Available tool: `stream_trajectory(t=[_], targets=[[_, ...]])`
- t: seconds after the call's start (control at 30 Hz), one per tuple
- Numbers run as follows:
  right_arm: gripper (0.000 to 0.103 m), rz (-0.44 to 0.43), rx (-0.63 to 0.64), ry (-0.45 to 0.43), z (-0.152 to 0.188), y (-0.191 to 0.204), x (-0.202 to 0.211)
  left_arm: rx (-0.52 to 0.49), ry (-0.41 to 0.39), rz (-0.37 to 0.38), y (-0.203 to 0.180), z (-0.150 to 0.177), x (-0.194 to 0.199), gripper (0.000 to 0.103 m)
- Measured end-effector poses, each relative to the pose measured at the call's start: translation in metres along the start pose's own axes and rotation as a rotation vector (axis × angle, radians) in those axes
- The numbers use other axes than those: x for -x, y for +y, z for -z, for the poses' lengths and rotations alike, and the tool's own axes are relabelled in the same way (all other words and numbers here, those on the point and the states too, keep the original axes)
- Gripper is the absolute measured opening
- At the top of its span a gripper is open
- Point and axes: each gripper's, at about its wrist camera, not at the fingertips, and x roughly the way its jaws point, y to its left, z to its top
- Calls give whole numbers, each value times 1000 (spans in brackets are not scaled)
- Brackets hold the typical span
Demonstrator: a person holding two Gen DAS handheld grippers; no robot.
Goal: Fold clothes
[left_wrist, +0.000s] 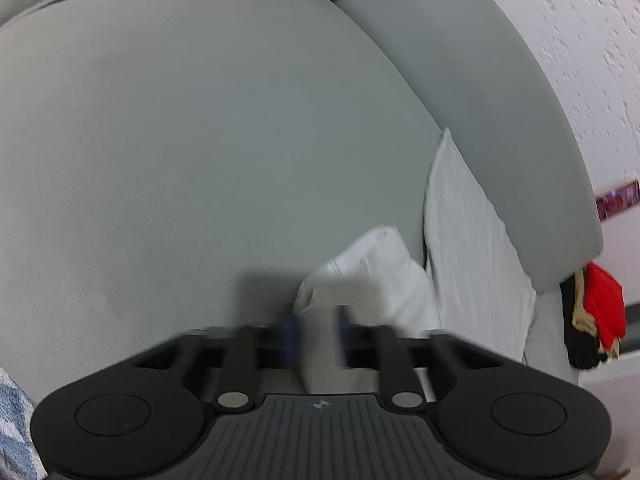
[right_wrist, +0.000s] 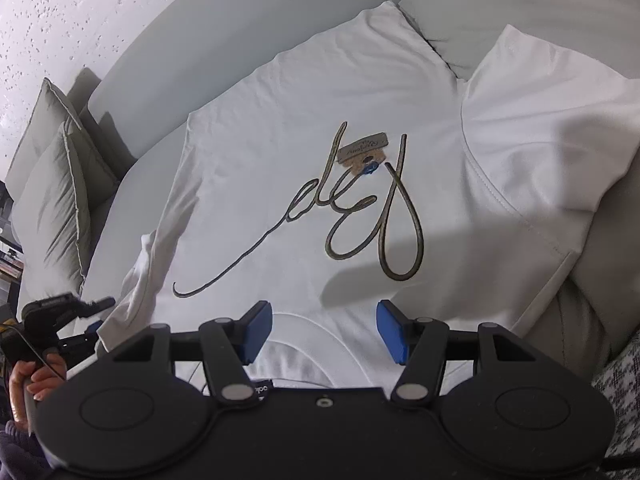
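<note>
Right now the white cotton T-shirt with the looping gold script (right_wrist: 304,184) lies spread flat on the pale grey sofa seat (left_wrist: 200,140), stretching away ahead of the right gripper (right_wrist: 324,330), whose blue fingers (right_wrist: 256,330) stand spread just above its near edge, holding nothing. The left gripper (left_wrist: 318,334) is blurred, its fingers pressed together, seemingly pinching a white fold at the shirt's side, so it looks better placed to carry that side across.

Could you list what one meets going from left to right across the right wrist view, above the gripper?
Speckled wall → grey cushions → pale sofa seat → white T-shirt with its script lettering and paper tag → folded-over white sleeve → patterned fabric.
</note>
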Motion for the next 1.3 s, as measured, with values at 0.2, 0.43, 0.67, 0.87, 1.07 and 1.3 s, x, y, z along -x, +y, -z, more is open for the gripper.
stream_trajectory(t=[0.2,0.43,0.67,0.87,1.07,1.3], targets=[[57,5,0,-2,-1,-2,1,-196,-206,-226,-34,15,25,0],[58,8,4,-1,-3,-9,-4,-373,-194,-460,-49,21,-10,3],[62,-18,9,-20,-8,-18,11,-480,-156,-510,-51,20,-1,16],[68,-20,-15,-76,-15,-42,40,-498,-247,-490,-68,46,51,19],[23,37,35,-91,-17,-51,38,-585,-124,-201,-131,98,54,29],[23,70,208,23,2,-26,7,-812,76,-238,-163,178,-8,29]])
